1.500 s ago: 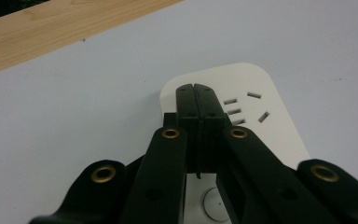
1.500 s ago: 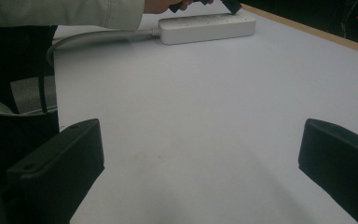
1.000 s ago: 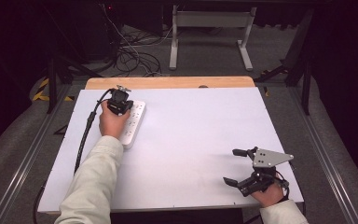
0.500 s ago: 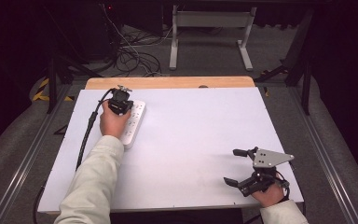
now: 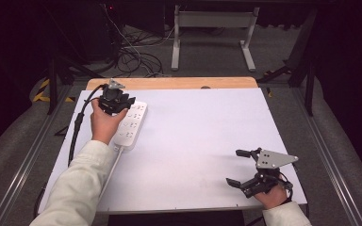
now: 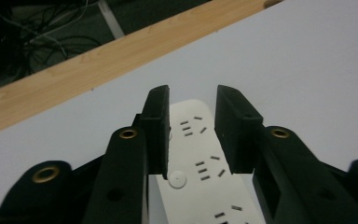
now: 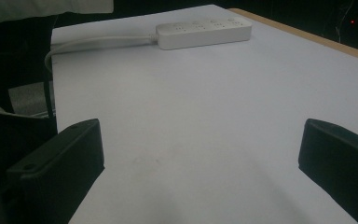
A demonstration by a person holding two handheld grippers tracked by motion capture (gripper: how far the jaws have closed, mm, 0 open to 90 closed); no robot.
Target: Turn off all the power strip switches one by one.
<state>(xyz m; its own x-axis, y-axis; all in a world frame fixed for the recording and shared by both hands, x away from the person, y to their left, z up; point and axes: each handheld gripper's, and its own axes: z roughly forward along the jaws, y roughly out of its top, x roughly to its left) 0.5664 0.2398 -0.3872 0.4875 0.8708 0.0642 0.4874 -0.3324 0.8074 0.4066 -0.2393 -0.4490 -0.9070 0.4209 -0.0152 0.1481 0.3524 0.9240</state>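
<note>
- White power strip [image 5: 129, 124] lies at the far-left part of the white table [image 5: 202, 127]; its cord [image 7: 98, 43] runs off toward my near edge.
- My left gripper [image 6: 192, 130] hovers just above the strip's far end, jaws a narrow gap apart, nothing between them.
- My right gripper [image 5: 241, 167] sits near the near-right corner, jaws spread wide, empty, well apart from the strip.

A white table [image 5: 193, 136] with a wooden strip [image 5: 169, 83] along its twelve-o'clock edge; beyond it, a tangle of cables [image 5: 136, 59] at eleven o'clock; a grey metal stand [image 5: 212, 21] at twelve.
</note>
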